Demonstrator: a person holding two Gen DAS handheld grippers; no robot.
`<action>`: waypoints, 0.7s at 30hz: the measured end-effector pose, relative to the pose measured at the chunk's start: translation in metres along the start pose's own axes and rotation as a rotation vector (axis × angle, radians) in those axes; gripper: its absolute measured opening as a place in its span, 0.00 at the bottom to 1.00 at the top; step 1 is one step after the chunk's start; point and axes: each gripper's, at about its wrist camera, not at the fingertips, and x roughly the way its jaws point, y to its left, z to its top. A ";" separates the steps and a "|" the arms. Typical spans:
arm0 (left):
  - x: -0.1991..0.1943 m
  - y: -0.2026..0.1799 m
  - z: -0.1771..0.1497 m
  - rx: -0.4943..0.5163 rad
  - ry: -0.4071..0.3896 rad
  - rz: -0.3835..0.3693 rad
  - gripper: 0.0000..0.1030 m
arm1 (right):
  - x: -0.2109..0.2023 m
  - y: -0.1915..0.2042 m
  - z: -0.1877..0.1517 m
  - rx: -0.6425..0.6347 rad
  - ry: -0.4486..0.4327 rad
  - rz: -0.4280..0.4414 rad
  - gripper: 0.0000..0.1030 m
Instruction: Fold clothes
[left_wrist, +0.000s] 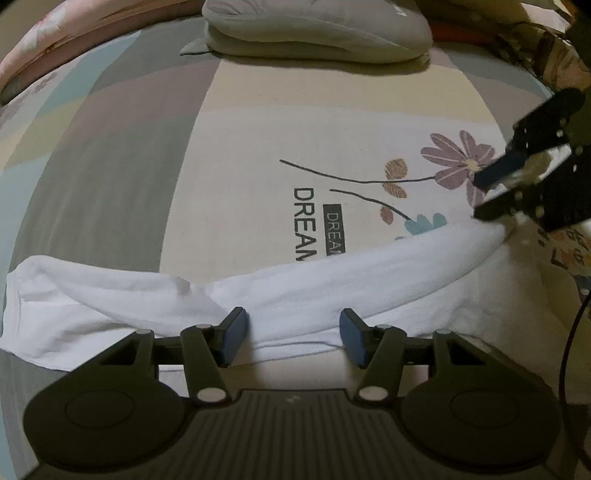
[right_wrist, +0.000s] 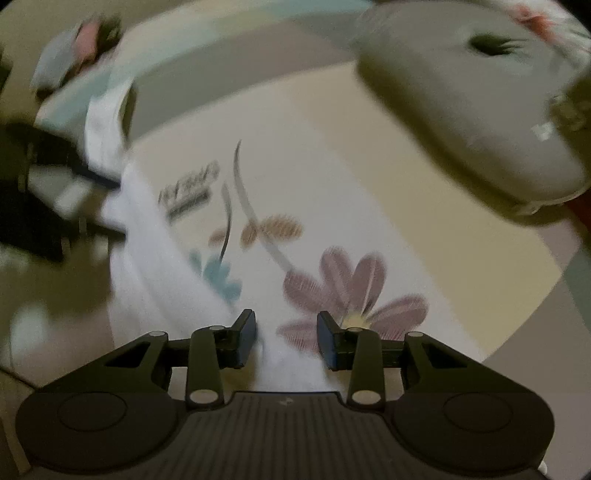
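Observation:
A white garment (left_wrist: 280, 295) lies folded in a long band across the bed, from the left edge to the right. My left gripper (left_wrist: 293, 338) is open, its blue pads either side of the garment's near edge, holding nothing. My right gripper (left_wrist: 484, 197) shows at the right of the left wrist view, open, just above the garment's right end. In the blurred right wrist view the right gripper (right_wrist: 286, 338) is open over the white garment (right_wrist: 155, 266), and the left gripper (right_wrist: 99, 206) shows at the left.
The bed sheet (left_wrist: 258, 166) has grey and cream blocks, printed flowers and the word DREAM. A grey pillow (left_wrist: 314, 29) lies at the head of the bed; it also shows in the right wrist view (right_wrist: 461, 103). A pink floral quilt (left_wrist: 55, 33) is at far left.

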 end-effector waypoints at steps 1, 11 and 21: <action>-0.002 0.001 -0.001 0.002 -0.003 -0.006 0.55 | -0.001 0.001 -0.003 -0.007 0.005 0.011 0.33; -0.011 0.006 0.001 -0.034 -0.038 -0.013 0.56 | -0.017 0.010 0.004 -0.117 -0.025 -0.039 0.10; -0.015 0.026 0.020 -0.115 -0.143 0.030 0.56 | -0.019 -0.018 0.028 -0.018 -0.116 -0.210 0.13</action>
